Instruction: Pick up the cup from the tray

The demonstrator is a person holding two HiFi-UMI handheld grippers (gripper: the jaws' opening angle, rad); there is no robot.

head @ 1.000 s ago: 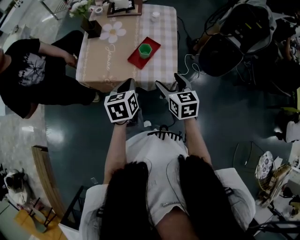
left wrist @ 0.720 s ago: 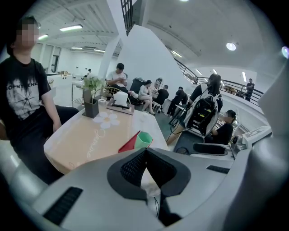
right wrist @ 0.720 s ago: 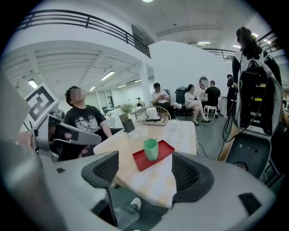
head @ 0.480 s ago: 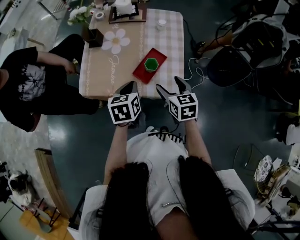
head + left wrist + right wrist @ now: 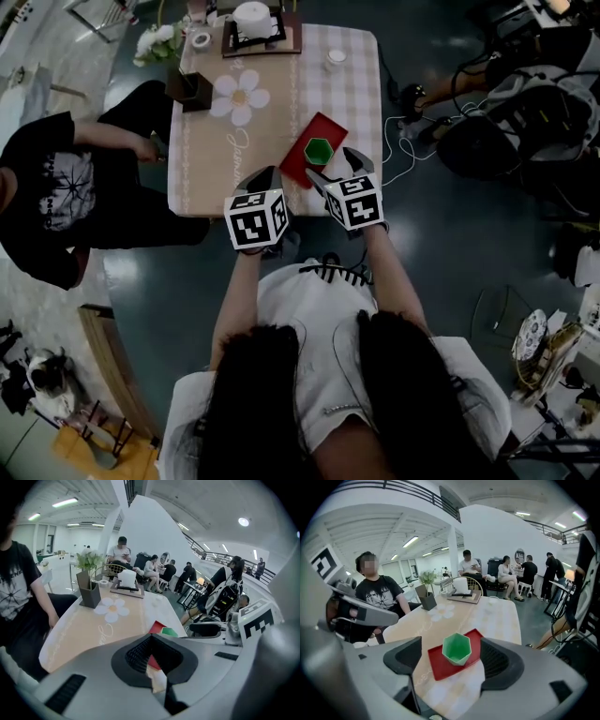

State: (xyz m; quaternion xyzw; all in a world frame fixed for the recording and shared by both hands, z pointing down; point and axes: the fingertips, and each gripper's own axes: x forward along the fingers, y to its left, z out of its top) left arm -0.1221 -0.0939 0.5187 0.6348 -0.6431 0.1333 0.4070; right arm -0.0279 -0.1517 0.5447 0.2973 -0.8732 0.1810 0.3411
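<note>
A green hexagonal cup (image 5: 319, 150) stands upright on a red tray (image 5: 302, 161) near the front edge of the table (image 5: 211, 159). In the right gripper view the cup (image 5: 457, 648) and tray (image 5: 440, 667) lie just ahead, framed by the jaws. My right gripper (image 5: 335, 169) is over the table's front edge, close behind the tray; its jaws are wide and still opening, apart from the cup (image 5: 454, 659). My left gripper (image 5: 258, 178) hovers at the table edge left of the tray, its pads together and holding nothing (image 5: 152, 656).
Further back on the table stand a dark holder with a plant (image 5: 190, 86), a white tissue box on a dark board (image 5: 253, 19), a tape roll (image 5: 200, 39) and a small white cup (image 5: 335, 56). A person in black (image 5: 56, 178) sits at the left. Bags and cables (image 5: 525, 103) lie at the right.
Both grippers have moved forward to the table's front edge. The right one now reaches up to the tray, with its jaws a little wider.
</note>
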